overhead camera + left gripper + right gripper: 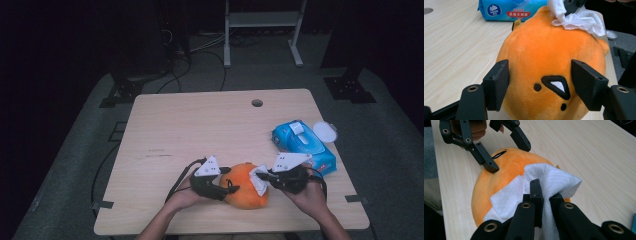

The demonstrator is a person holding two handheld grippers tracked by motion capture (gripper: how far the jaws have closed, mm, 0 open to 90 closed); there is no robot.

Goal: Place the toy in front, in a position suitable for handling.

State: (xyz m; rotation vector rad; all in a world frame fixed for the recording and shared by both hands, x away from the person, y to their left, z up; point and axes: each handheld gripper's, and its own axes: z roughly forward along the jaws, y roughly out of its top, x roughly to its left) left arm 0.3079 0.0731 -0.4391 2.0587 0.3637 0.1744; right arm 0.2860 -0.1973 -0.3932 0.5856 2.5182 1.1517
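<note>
Near table's point(200, 125) front edge: left gripper point(231, 189) jaws pressed against orange plush toy's point(247, 186) sides. Right gripper point(263, 176) pinched white wipe point(259, 180) onto its top.

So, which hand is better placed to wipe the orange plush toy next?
The right. The right gripper already pinches the white wipe against the orange plush toy, while the left gripper straddles the toy's face to steady it.
</note>
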